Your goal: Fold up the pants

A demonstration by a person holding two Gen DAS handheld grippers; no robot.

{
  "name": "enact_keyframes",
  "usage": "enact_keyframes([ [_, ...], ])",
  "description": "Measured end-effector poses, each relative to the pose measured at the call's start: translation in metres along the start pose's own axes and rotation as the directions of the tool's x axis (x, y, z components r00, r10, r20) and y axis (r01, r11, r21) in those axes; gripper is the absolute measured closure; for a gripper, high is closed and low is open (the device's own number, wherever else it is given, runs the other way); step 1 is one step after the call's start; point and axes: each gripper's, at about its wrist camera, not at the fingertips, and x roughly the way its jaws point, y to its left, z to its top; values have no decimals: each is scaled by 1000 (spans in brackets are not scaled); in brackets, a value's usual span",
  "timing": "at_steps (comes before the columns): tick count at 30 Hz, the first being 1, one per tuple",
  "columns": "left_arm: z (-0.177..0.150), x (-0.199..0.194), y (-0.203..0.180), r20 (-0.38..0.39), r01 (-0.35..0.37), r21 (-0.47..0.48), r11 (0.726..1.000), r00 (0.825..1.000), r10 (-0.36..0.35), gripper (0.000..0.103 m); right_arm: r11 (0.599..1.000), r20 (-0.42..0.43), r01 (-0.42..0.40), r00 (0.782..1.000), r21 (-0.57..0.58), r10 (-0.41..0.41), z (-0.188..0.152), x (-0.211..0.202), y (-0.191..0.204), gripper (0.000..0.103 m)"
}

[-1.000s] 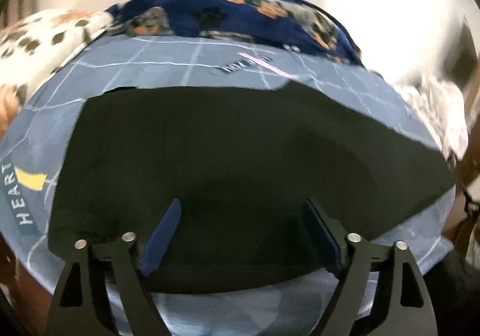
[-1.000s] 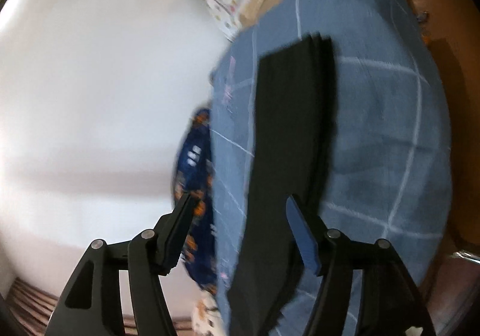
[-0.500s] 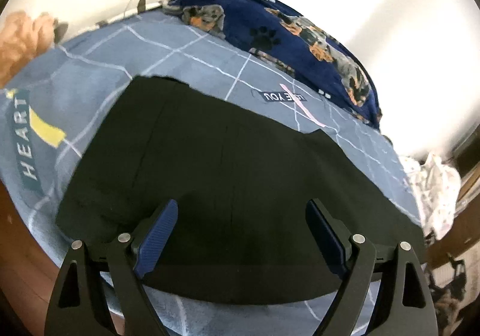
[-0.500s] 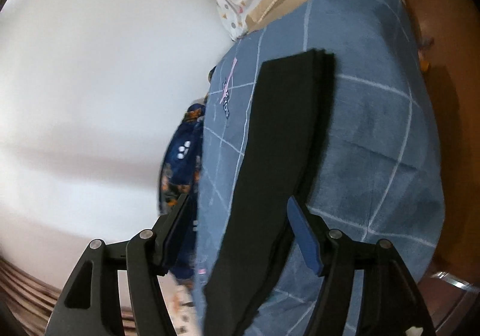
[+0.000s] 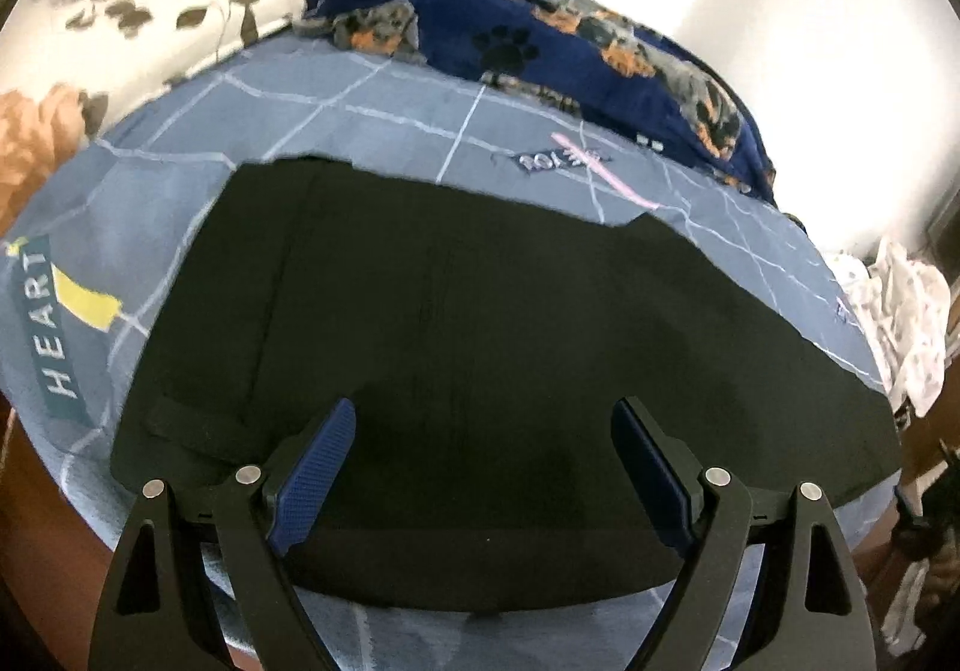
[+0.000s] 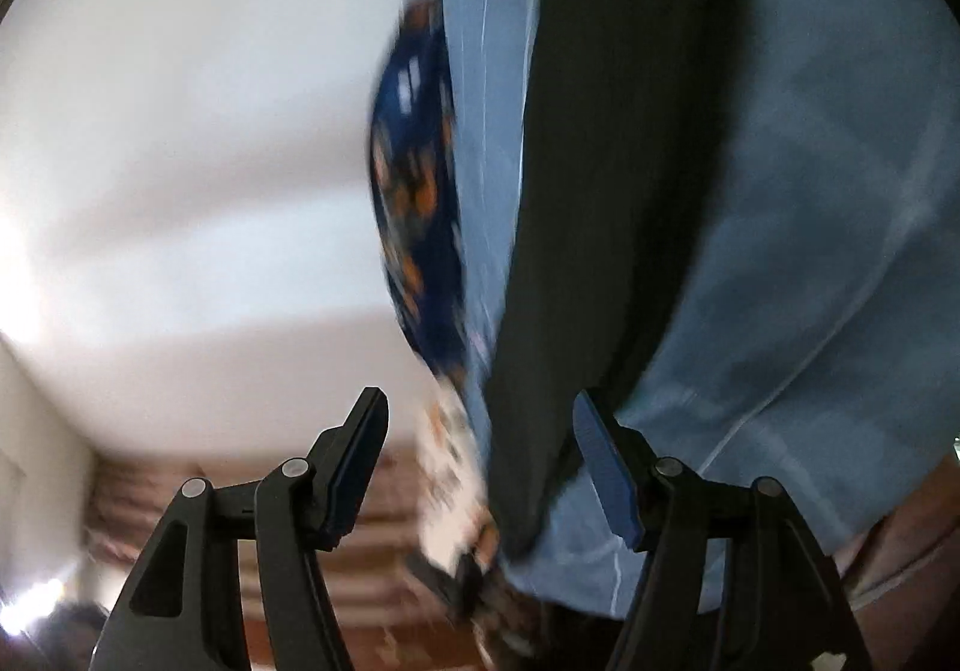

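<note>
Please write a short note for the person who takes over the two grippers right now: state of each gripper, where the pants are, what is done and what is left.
Left gripper: open, empty, poised over the near edge of the black pants.
Right gripper: open, empty; its view is blurred.
Pants: lying flat on the blue checked bedcover, apparently already folded lengthwise into one long band; the navy paw-print blanket lies behind them.
Done: the lengthwise fold, as it seems.
Left: probably fold the band end to end and smooth it.

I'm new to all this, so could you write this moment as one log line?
step: fold pants | black fabric pants: flat on blue checked bedsheet | left gripper: open above pants | right gripper: open, holding nothing
</note>
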Motion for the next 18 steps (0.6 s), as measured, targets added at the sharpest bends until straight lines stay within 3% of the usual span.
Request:
enact_keyframes([
  [4,0,0,2,8,15,-6,1000,1000,-15,16,999,-95,38,995,34,-35,-4,46,2,44],
  [7,-2,0,0,7,8,16,1000,1000,-8,16,991,-136,133,982,17,-129,-15,74,-4,53],
  [13,-2,1,-3,-2,5,18,1000,1000,-5,16,989,-62,147,987,-22,-148,-6,65,4,54],
  [18,-2,1,-3,-2,5,16,1000,1000,-5,16,984,-69,177,982,28,-175,-8,68,-7,54],
])
